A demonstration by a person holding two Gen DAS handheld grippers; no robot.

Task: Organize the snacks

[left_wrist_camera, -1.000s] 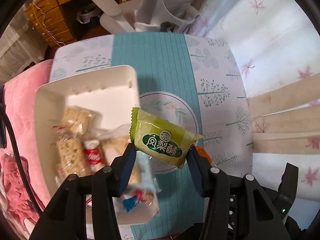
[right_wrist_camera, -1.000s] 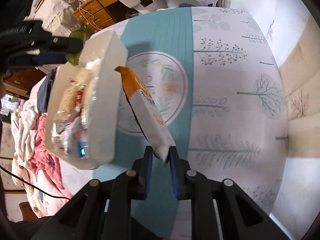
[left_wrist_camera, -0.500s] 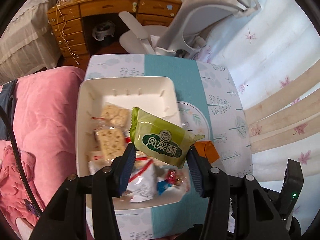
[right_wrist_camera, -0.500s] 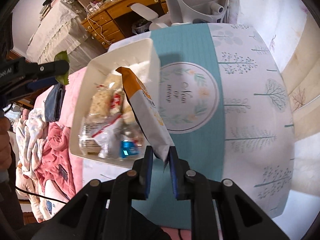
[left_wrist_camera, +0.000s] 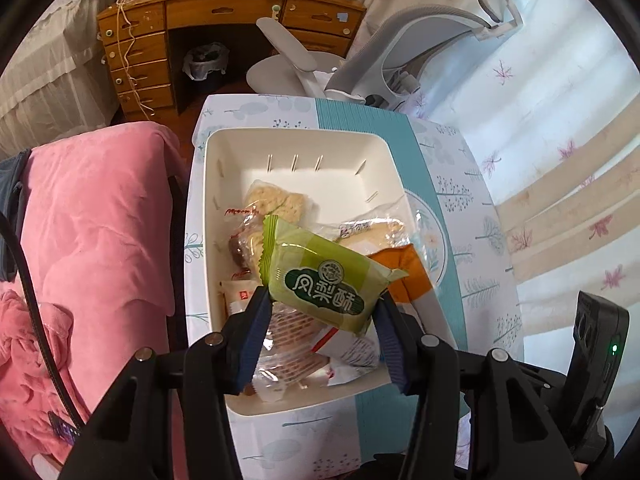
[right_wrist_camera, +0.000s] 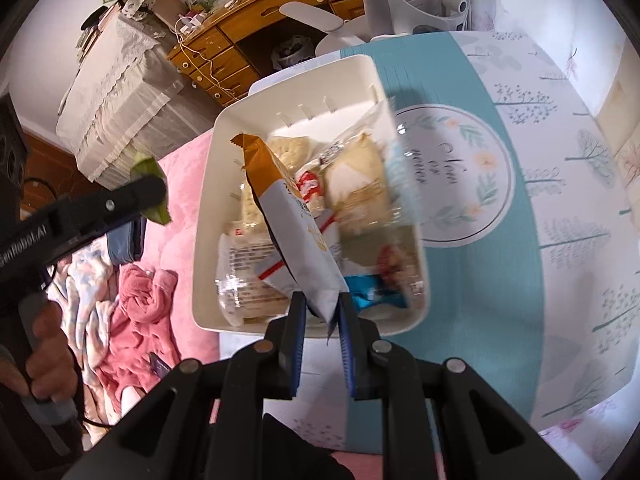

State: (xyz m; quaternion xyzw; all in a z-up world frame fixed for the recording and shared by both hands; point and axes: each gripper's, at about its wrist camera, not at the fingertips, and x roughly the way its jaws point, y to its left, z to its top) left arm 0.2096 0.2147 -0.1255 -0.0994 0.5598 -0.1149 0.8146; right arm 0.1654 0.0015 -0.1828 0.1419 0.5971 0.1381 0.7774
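A white plastic bin (left_wrist_camera: 304,148) (right_wrist_camera: 296,84) with several wrapped snacks sits on the patterned table. My left gripper (left_wrist_camera: 320,312) is shut on a green pineapple-cake packet (left_wrist_camera: 324,276) held above the bin's near half. My right gripper (right_wrist_camera: 322,312) is shut on the bottom edge of a white-and-orange snack bag (right_wrist_camera: 296,236), upright over the bin's near end. The orange end of that bag (left_wrist_camera: 404,276) shows in the left wrist view. The left gripper (right_wrist_camera: 152,196) with a green corner shows at the left of the right wrist view.
The table (right_wrist_camera: 568,208) has a teal runner and a round printed motif (right_wrist_camera: 452,176) right of the bin. A pink blanket (left_wrist_camera: 96,248) lies left of the table. A white office chair (left_wrist_camera: 408,48) and a wooden desk (left_wrist_camera: 200,16) stand beyond it.
Both grippers rose and pulled back, each keeping its packet. The bin now shows whole and lies under both packets instead of off to the left.
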